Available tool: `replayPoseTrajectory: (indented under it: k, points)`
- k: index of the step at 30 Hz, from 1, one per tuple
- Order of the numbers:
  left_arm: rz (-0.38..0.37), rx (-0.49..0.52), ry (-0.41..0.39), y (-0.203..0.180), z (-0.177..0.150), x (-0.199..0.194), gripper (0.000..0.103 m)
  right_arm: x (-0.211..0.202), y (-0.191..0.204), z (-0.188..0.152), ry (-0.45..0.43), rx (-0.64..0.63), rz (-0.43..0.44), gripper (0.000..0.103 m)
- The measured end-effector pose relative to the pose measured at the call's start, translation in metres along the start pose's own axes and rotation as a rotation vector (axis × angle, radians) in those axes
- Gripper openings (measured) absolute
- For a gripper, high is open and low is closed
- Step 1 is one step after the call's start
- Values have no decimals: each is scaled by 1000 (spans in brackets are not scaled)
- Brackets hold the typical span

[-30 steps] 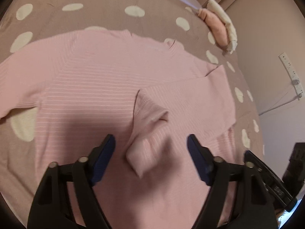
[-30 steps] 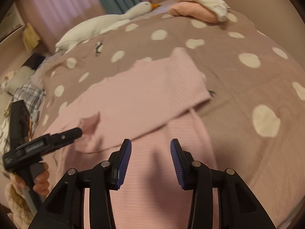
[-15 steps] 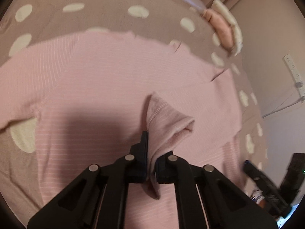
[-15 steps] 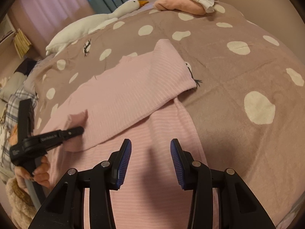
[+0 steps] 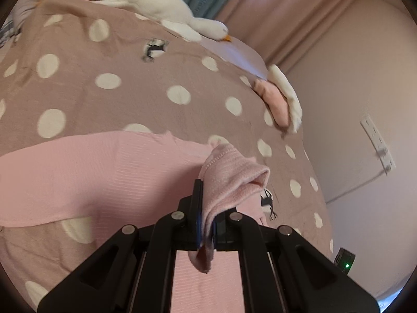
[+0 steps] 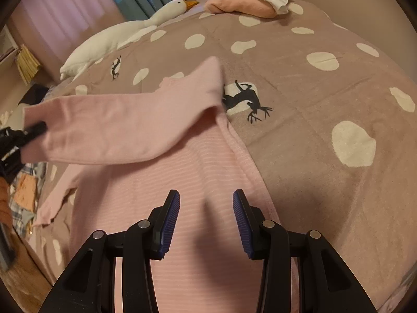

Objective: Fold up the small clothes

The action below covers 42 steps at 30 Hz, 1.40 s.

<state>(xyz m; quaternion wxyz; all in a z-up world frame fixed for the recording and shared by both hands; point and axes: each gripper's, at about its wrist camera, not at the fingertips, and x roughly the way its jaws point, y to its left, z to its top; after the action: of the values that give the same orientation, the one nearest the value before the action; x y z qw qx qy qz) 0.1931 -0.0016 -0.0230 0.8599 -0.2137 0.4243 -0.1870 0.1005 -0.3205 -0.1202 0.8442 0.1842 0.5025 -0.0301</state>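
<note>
The left gripper, open a second ago, now clamps the cuff of the pink sweater and lifts its sleeve off the spotted bedspread, starting a fold, while the right gripper hovers open above the body

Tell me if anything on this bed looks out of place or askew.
The pink sweater lies unevenly: the left claw is shut on one sleeve cuff and holds it lifted across the body, while the other sleeve trails crumpled toward the bed's edge. The right claw hovers open. Nothing looks spilled or damaged.
</note>
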Motion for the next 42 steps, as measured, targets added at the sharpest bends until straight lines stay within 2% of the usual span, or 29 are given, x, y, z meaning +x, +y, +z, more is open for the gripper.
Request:
replayPoseTrajectory:
  k: [11,17,25,28,34,38,42]
  points:
    - [74,-71,-13,47,-5,-17,5,6,3,0,15,5,-12,42]
    - [155,-127,39,85,-21,1,5,8,7,-1,19,-15,-19,42]
    - [192,-203,120,119,-42,28,5,14,12,0,30,-35,-24,42]
    - [207,-215,130,124,-47,35,5,18,14,11,26,-61,-61,42]
    - [230,-243,150,137,-58,46,8,26,18,59,-13,-98,-143,42]
    - [245,-232,156,141,-61,47,13,38,23,90,-8,-106,-164,42]
    - [239,-293,133,148,-66,48,13,57,26,107,22,-89,-199,42]
